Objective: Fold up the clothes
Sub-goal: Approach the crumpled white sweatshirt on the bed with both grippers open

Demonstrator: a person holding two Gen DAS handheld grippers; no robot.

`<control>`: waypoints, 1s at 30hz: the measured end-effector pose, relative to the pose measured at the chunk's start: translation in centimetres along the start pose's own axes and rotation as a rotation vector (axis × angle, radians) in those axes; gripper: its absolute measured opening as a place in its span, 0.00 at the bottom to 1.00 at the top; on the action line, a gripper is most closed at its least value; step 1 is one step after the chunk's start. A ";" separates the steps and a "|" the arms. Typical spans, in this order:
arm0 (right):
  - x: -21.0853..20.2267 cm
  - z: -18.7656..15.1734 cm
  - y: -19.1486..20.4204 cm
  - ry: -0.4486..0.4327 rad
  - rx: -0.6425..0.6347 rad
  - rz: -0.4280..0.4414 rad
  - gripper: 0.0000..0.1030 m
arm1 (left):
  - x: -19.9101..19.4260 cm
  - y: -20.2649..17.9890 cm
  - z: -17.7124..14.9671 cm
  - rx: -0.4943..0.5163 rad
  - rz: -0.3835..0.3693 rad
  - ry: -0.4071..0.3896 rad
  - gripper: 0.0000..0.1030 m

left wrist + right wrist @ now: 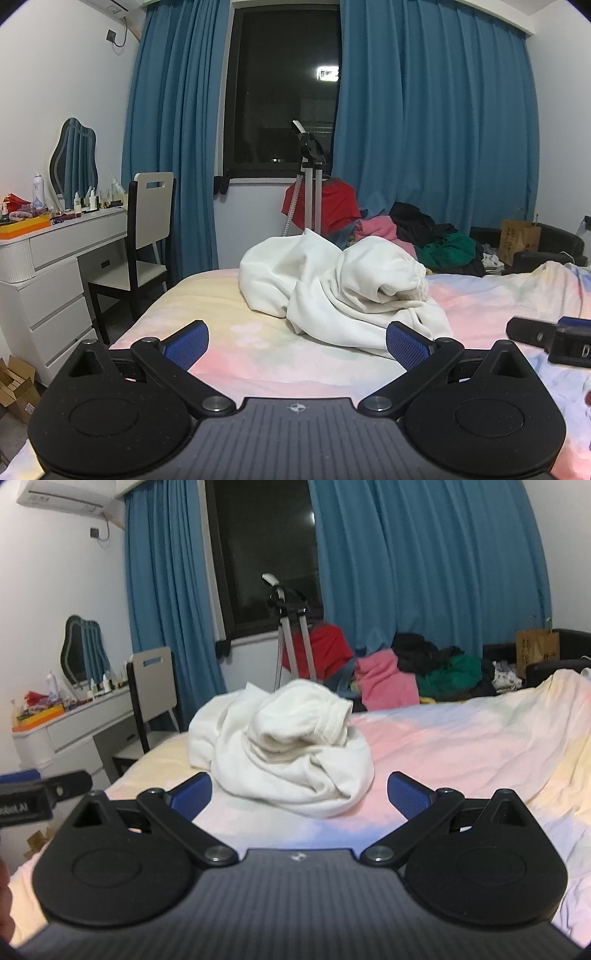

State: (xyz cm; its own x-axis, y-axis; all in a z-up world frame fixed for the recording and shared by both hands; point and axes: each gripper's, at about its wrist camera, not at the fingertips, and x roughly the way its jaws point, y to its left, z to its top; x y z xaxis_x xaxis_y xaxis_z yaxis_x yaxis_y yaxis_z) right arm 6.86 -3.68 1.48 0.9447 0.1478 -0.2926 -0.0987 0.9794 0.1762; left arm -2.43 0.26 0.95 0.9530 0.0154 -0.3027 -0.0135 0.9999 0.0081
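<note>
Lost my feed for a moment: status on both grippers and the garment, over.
Left gripper open, empty, short of the cloth. Right gripper open, empty. White garment crumpled in a heap on the bed, unfolded. Nothing in the way.

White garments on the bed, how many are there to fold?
1 that I can tell: a crumpled white garment lies on the bed, ahead of both open grippers. The heap could hide a second piece; folds make it hard to tell.
</note>
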 end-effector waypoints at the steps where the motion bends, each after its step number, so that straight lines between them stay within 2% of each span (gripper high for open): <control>1: 0.0 -0.2 0.2 -0.001 -0.011 -0.001 1.00 | 0.1 0.0 0.0 0.001 0.001 0.001 1.00; 2: -0.1 -0.3 0.3 -0.002 -0.022 -0.003 0.99 | 0.1 0.0 0.0 0.003 0.002 0.001 1.00; 4: 0.0 -0.5 0.7 -0.008 -0.054 -0.015 0.91 | 0.2 -0.1 -0.1 0.006 0.005 0.003 1.00; 6: -0.1 -0.6 1.0 -0.015 -0.070 -0.024 0.71 | 0.2 0.0 -0.2 0.007 0.005 0.005 1.00; 7: -0.2 -0.6 1.0 -0.018 -0.070 -0.023 0.68 | 0.2 0.0 -0.2 0.008 0.005 0.006 1.00; 9: -0.3 -0.5 1.0 -0.025 -0.070 -0.022 0.52 | 0.3 0.0 -0.3 0.009 0.004 0.008 1.00; 12: -0.5 -0.5 0.9 -0.038 -0.062 -0.015 0.38 | 0.5 -0.1 -0.5 0.013 0.002 0.011 1.00; 17: -0.6 -0.4 0.9 -0.044 -0.045 -0.003 0.30 | 0.7 -0.3 -0.6 0.018 -0.001 0.015 1.00; 30: -0.1 -0.3 0.6 0.010 -0.010 -0.016 0.30 | 2.0 -0.8 -1.8 0.032 -0.040 0.054 1.00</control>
State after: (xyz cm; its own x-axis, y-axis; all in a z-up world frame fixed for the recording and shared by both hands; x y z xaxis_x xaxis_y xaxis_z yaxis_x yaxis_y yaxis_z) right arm 6.65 -3.04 1.30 0.9429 0.1338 -0.3051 -0.0872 0.9830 0.1618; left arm -1.02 -0.55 -1.35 0.9347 -0.0236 -0.3547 0.0347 0.9991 0.0249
